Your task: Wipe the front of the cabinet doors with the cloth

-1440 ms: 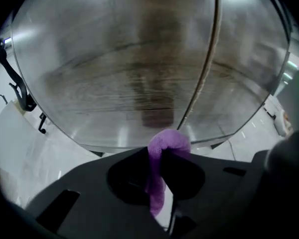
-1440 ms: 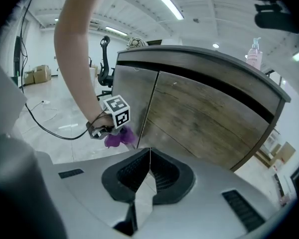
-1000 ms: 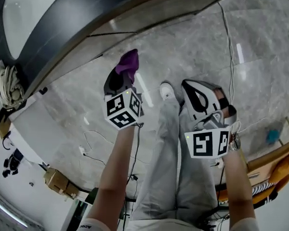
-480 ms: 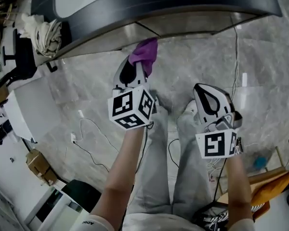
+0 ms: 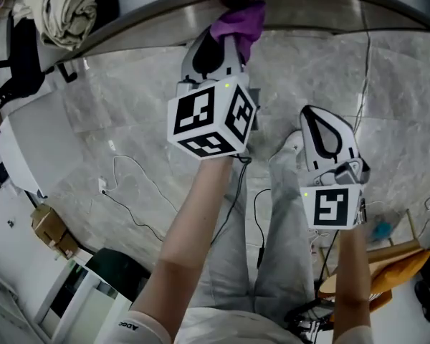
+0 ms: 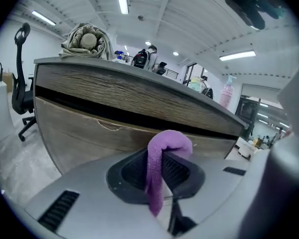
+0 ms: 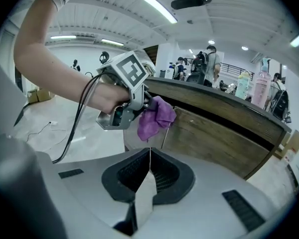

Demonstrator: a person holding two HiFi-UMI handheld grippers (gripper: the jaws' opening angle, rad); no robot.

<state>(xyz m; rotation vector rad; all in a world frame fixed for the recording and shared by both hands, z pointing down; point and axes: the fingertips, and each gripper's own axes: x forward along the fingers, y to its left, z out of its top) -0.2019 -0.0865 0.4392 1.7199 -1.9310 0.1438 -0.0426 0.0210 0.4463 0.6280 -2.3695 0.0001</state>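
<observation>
At 12 o'clock in the head view, the left gripper is clamping a purple cloth between its jaws. The wad is bulging past the tips and a tail is hanging back down the middle, right up against the wooden cabinet door. Whether cloth and wood are actually touching is hard to tell, and the head view is cutting the cabinet off at the frame's top edge. The right gripper is hovering at 4 o'clock, well apart from the door, its jaws pressing together on nothing. More door front is running toward 3 o'clock in the right gripper view. Open grey floor is lying at 9 o'clock, with loose cables trailing at 8 o'clock.
</observation>
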